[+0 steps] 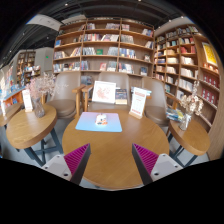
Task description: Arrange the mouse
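Note:
A light blue mouse pad [98, 123] lies on the far part of a round wooden table [110, 150]. A small pale mouse [101, 119] sits on the pad. My gripper [111, 160] is above the near part of the table, well short of the pad. Its two fingers [75, 160] with magenta pads stand wide apart, open, with nothing between them but bare tabletop.
Upholstered chairs [107, 90] stand behind the table, with standing cards [138, 100] near its far edge. Smaller wooden tables stand to the left [28, 125] and right [190, 132]. A vase of flowers [40, 95] is on the left one. Bookshelves [105, 45] line the walls.

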The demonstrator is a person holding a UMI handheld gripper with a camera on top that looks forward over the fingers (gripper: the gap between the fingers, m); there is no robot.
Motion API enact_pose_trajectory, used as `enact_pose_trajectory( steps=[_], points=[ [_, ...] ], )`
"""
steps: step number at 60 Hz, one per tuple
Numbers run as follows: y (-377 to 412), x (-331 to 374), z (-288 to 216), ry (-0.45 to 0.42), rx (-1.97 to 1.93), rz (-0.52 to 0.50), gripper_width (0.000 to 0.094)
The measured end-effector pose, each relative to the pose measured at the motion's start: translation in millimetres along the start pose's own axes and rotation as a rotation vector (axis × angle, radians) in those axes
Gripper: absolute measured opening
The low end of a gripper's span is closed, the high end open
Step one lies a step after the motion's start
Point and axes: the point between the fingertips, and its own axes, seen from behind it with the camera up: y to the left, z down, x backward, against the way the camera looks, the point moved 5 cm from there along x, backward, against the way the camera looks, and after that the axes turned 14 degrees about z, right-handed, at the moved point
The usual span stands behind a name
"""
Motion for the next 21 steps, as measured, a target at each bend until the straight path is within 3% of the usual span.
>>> enact_pose_trajectory(
  steps=[21],
  points=[
    [-24, 56, 19, -0.024, -0.033, -0.011, 0.0856]
  ],
)
